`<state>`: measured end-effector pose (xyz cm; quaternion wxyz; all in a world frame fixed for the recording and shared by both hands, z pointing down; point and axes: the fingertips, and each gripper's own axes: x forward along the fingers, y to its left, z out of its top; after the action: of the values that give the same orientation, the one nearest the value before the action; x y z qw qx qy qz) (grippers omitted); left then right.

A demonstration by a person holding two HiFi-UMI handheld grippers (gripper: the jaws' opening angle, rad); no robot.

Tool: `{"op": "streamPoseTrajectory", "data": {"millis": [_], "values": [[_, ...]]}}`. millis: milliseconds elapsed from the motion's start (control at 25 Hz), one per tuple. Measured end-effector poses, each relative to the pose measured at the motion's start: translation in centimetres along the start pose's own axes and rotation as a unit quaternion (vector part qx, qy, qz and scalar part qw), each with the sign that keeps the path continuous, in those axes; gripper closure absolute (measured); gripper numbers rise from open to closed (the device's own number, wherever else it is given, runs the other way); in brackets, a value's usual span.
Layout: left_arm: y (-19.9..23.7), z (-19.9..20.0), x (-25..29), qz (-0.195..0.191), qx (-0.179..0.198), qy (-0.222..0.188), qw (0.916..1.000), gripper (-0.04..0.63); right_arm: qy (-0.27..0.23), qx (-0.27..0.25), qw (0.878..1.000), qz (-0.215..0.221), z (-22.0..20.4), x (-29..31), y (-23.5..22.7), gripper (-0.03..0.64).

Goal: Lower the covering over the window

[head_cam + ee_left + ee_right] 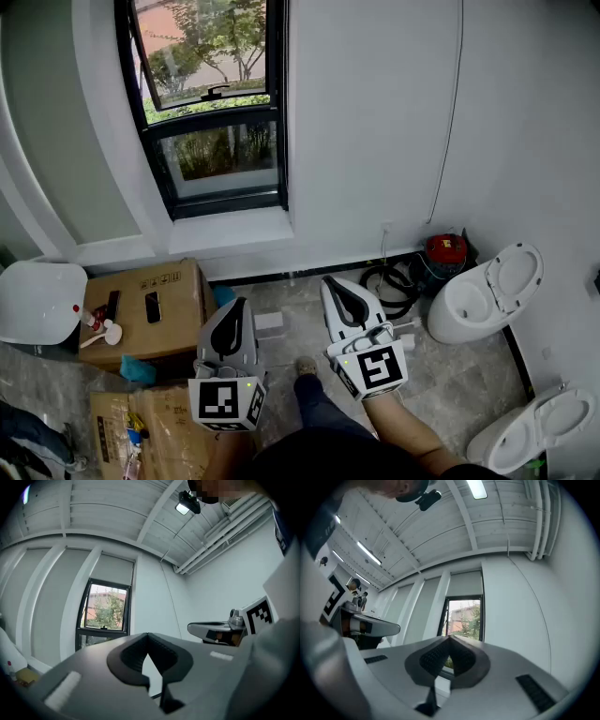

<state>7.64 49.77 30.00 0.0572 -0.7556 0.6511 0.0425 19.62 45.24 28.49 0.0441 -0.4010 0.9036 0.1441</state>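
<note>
The black-framed window (211, 103) is set in the white wall ahead, its glass uncovered. A pale roller blind (112, 569) hangs part-way down above the glass; the right gripper view shows the blind (465, 584) too. A thin cord (450, 112) runs down the wall right of the window. My left gripper (237, 307) and right gripper (330, 283) are held side by side, well short of the wall and pointing at it. The left gripper (148, 634) is shut on nothing. The right gripper (450, 638) is also shut and empty.
Cardboard boxes (141, 309) with small items on top stand at the left. At the right are a white toilet (487, 295), a second toilet (539, 427), a red vacuum (446, 249) and a coiled black hose (394, 281). The person's shoe (307, 367) is on the tiled floor.
</note>
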Motion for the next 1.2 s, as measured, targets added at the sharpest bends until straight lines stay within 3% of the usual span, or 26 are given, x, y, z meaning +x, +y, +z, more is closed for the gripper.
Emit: {"op": "streamPoseTrajectory", "data": {"millis": [320,760,1200], "values": [[4.1,-2.7,10.4,-0.005,-0.001,0.023,0.9997,0.595,0.009,0.036,0.999,0.008,-4.4,10.3,-4.2,0.604],[9.0,-4.6,26.0,-0.009,-0.010,0.008,0.9999,0.594,0.015,0.041,0.998,0.042,-9.6,24.2,-12.8,0.604],[11.4,-6.6,31.7,0.012,-0.015,0.019,0.9996,0.594,0.010,0.066,0.996,0.059,-12.1,29.9,-16.3,0.604]]}}
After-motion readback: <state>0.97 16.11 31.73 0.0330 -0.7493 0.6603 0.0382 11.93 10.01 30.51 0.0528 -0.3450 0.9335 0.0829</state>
